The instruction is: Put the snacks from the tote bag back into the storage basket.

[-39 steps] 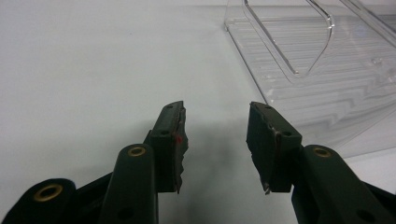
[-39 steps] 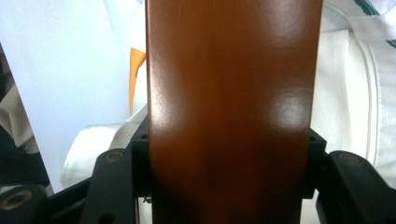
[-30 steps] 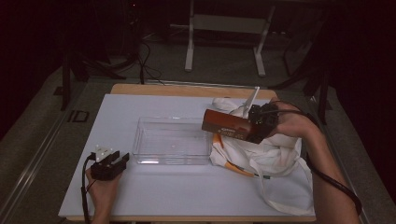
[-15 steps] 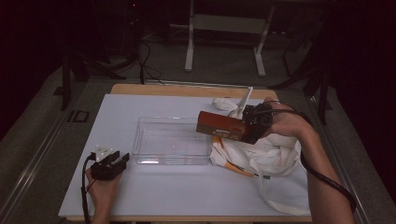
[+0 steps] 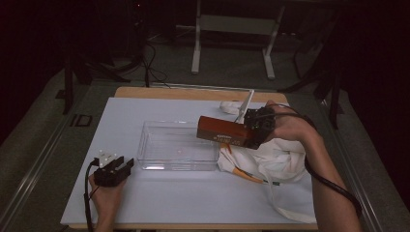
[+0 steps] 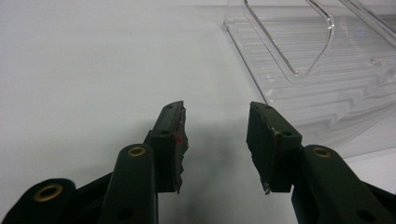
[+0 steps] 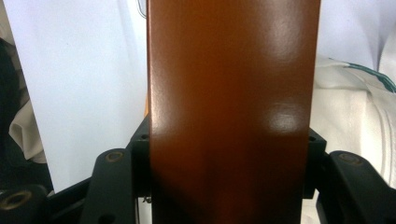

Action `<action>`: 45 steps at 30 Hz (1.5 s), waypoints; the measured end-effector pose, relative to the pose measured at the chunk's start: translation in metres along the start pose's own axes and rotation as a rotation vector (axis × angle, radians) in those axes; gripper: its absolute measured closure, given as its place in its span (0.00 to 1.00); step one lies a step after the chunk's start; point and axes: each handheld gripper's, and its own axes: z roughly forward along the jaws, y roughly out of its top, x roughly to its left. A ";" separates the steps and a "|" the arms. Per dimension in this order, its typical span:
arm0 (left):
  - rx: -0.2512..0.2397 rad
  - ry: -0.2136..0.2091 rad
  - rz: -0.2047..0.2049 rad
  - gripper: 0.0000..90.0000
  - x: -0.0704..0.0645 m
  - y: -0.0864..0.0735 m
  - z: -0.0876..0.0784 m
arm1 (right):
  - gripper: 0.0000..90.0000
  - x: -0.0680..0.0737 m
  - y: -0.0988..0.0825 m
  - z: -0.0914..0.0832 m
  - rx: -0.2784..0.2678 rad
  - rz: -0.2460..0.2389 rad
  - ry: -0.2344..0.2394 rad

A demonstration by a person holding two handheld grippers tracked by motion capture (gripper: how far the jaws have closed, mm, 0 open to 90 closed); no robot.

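Box, brown, pinched lengthwise by my R gripper for carrying over tray; L gripper spread, idle.

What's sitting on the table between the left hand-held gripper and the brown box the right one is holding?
In the high view, the clear plastic tray lies between the left hand-held gripper and the brown box; otherwise bare white tabletop.

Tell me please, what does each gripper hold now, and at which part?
The right gripper holds a brown box by one end, its jaws pressing on the box's two sides. The left gripper is open and holds nothing.
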 end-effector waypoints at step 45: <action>0.000 -0.002 -0.001 0.64 0.000 0.000 0.000 | 0.48 0.005 0.035 0.021 0.023 -0.056 0.033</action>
